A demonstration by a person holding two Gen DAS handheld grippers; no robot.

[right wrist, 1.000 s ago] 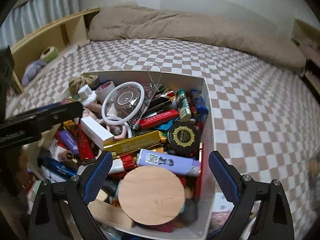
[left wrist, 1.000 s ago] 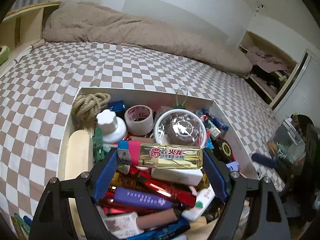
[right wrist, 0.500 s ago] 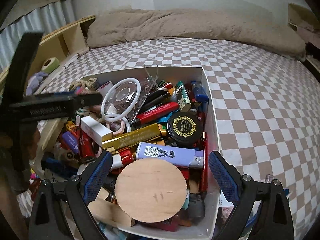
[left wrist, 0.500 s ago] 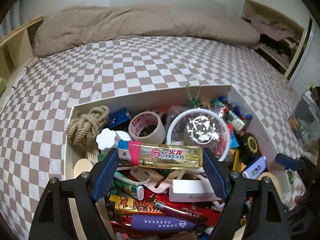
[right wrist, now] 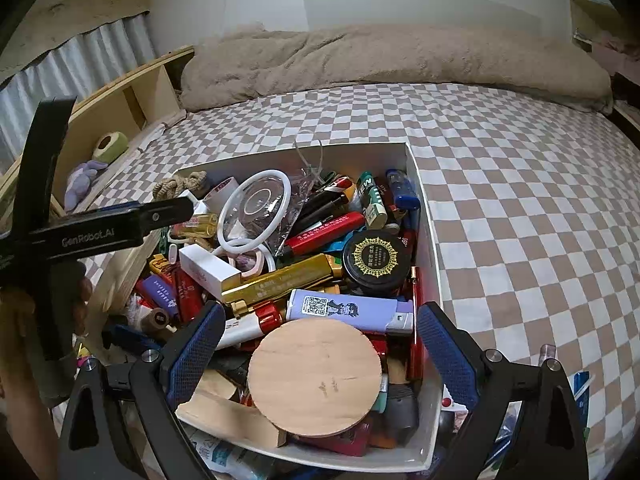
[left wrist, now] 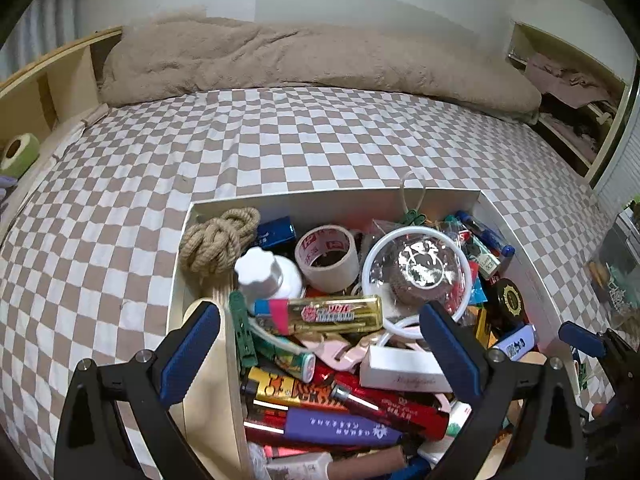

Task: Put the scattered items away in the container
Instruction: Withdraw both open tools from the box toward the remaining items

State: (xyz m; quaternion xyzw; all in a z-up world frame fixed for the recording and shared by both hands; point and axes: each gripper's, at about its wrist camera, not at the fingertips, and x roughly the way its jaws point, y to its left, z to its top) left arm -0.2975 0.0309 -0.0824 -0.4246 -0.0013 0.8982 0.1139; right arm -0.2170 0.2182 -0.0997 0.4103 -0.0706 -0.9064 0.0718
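A white box [left wrist: 332, 200] sits on the checkered bed, heaped with lighters, tape and small items. A yellow lighter [left wrist: 320, 314] with a blue and pink end lies on the heap, in front of a white bottle. My left gripper [left wrist: 318, 309] hovers over it. Its jaws are opening, and the blue pads stand wide of both lighter ends without touching. The right wrist view shows the same lighter [right wrist: 200, 222] beside the left gripper's black finger [right wrist: 120, 228]. My right gripper [right wrist: 320, 314] is open above a round wooden disc [right wrist: 316, 376] at the near end of the box [right wrist: 428, 216], holding nothing.
In the box lie a rope coil [left wrist: 218, 240], a tape roll [left wrist: 328, 258], a white ring in clear wrap [left wrist: 416, 268] and a black round tin [right wrist: 374, 258]. A beige blanket [left wrist: 312, 60] crosses the bed's far side. A wooden shelf [right wrist: 132, 92] runs along the left.
The left jaws have widened and let go of the yellow lighter, which now rests lower on the heap. The right gripper stays open over the wooden disc.
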